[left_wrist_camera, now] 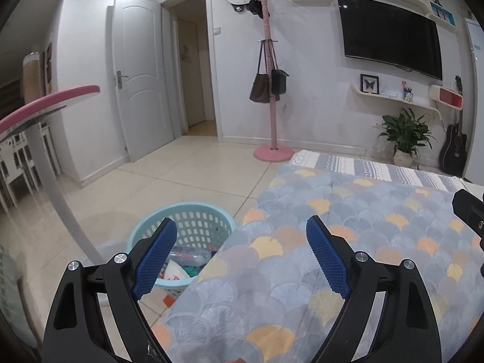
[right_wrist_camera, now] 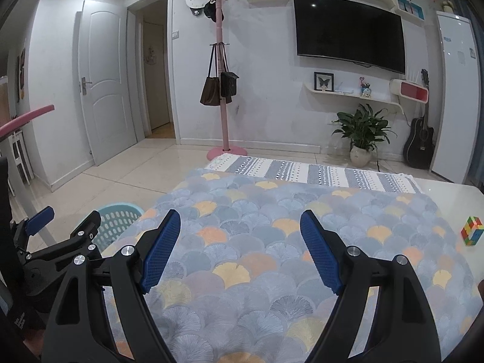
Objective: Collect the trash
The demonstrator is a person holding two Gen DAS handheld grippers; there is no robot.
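Note:
A light blue perforated basket [left_wrist_camera: 193,227] stands on the floor by the table's left edge; it holds a clear plastic bottle [left_wrist_camera: 193,255], a white paper cup [left_wrist_camera: 175,270] and other scraps. Its rim also shows in the right wrist view [right_wrist_camera: 121,214]. My left gripper [left_wrist_camera: 242,227] is open and empty, above the table's left edge beside the basket. My right gripper [right_wrist_camera: 240,216] is open and empty over the patterned tablecloth [right_wrist_camera: 272,242]. The left gripper shows at the left of the right wrist view [right_wrist_camera: 65,214].
A colourful cube [right_wrist_camera: 472,230] lies on the bare table top at the right. A pink-edged round table [left_wrist_camera: 45,103] on a white leg stands left of the basket. A pink coat stand [left_wrist_camera: 273,139], a potted plant [right_wrist_camera: 361,139] and a guitar [right_wrist_camera: 420,142] line the far wall.

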